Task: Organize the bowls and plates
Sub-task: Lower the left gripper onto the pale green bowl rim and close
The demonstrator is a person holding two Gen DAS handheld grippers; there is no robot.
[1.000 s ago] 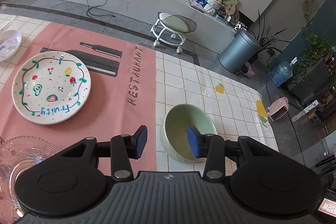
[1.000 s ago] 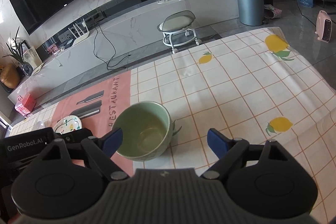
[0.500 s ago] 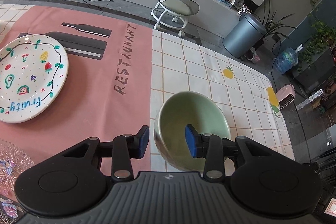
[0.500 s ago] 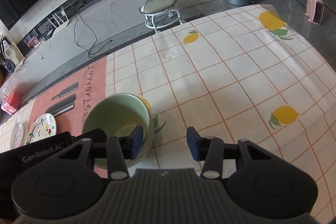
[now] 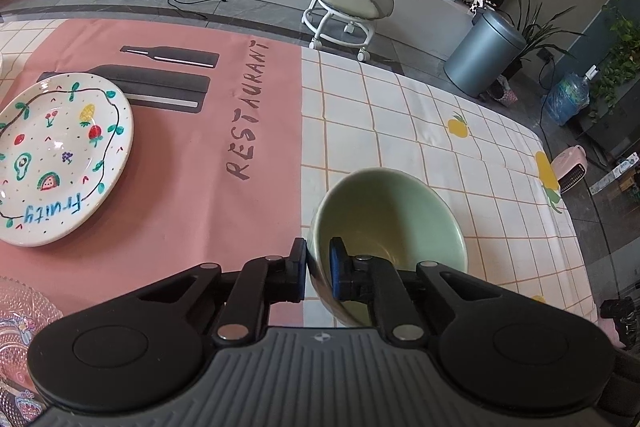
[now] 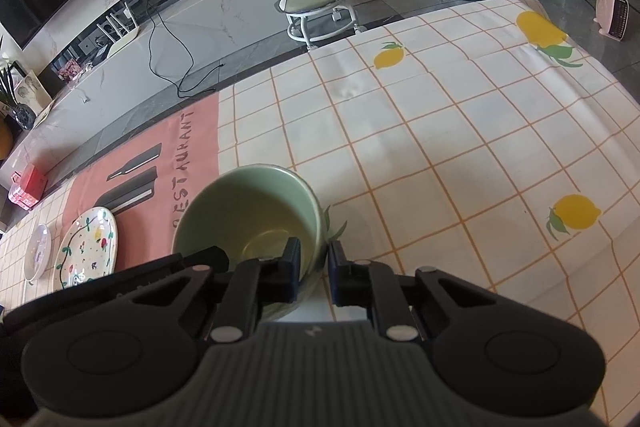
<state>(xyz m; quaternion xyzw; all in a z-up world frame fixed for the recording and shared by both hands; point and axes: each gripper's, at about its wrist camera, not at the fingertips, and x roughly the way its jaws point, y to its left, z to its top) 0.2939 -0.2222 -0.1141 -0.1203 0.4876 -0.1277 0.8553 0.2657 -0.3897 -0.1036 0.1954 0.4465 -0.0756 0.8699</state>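
Note:
A pale green bowl [image 5: 392,211] stands on the checked tablecloth beside the pink "RESTAURANT" mat. My left gripper [image 5: 318,258] straddles the bowl's left rim. Its jaws are closing, with one pad outside the wall, one inside, and both touching it. My right gripper [image 6: 314,259] straddles the right rim of the same bowl [image 6: 248,211], its jaws also closing against the wall. A white plate painted with fruit and "Fruity" [image 5: 56,155] lies on the mat to the left, untouched.
A patterned clear glass plate [image 5: 20,311] sits at the near left corner. Beyond the fruit plate [image 6: 86,247] lies a small white plate [image 6: 38,251]. Past the table's far edge are a wheeled stool [image 5: 348,11] and a grey bin [image 5: 484,59].
Both grippers came down and forward onto the bowl. Their jaws narrowed from wide apart to pinching opposite sides of its rim. The plates have not moved.

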